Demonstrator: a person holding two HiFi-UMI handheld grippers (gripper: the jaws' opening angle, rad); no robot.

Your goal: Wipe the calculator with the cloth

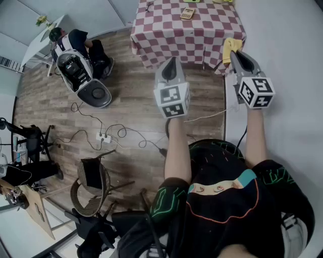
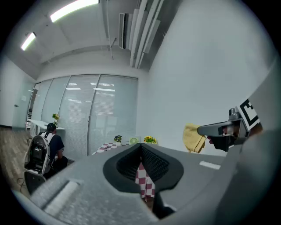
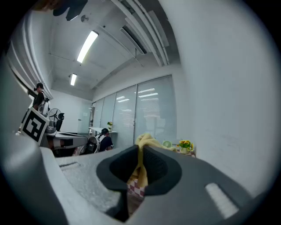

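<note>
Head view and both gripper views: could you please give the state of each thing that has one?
left gripper: shut, nothing between the jaws.
right gripper: shut on the cloth.
cloth: pinched, hanging down.
calculator: lying flat on the table, untouched.

No word or number can be read. The marker cubes (image 1: pixel 172 100) bear only black-and-white square patterns; the calculator (image 1: pixel 187 13) shows too small to read.

Ceiling strip lights (image 2: pixel 72 9) shine brightly (edges fisheye-warped).
</note>
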